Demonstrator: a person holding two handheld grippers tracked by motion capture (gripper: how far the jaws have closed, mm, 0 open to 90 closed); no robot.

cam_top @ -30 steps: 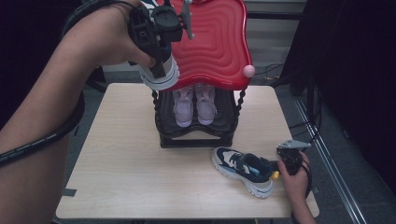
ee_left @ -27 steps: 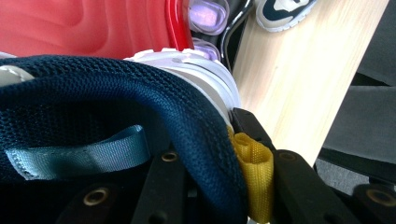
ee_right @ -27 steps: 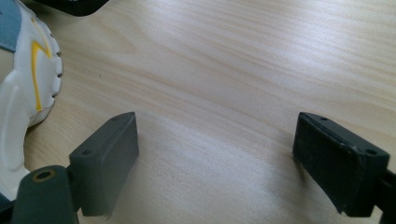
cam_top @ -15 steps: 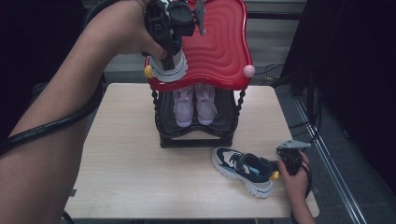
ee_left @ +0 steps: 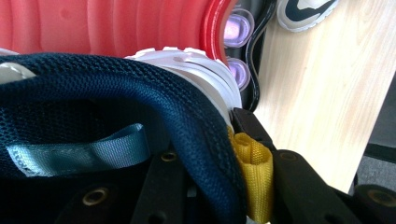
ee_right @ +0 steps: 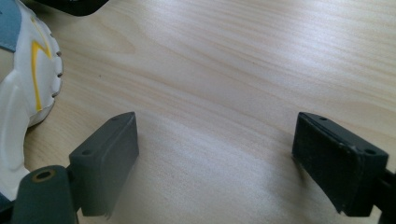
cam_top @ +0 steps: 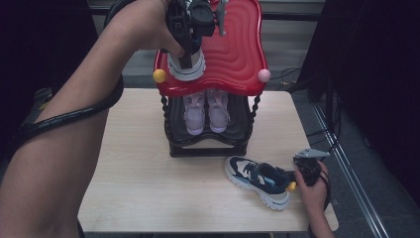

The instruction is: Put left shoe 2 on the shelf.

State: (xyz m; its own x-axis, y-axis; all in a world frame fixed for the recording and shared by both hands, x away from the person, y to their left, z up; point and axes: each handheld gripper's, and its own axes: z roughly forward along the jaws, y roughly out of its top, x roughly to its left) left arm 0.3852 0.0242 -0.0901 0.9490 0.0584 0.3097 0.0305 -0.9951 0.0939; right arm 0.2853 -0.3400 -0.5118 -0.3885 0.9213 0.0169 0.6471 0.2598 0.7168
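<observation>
Since the earlier frames we have carried the navy sneaker (cam_top: 186,63), clamped at its heel collar in the left hand-held gripper (cam_top: 187,37), from the rack's front edge onto the red top shelf (cam_top: 233,54) at upper centre. The left gripper view adds its yellow heel tab (ee_left: 251,175). The right hand-held gripper (ee_right: 215,158) gapes wide on the counter (cam_top: 138,163), just beside the second sneaker (cam_top: 257,181) at lower right.

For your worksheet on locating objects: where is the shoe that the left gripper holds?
In the high view the held shoe sits at the left front corner of the red top shelf, clamped by the left gripper.
</observation>
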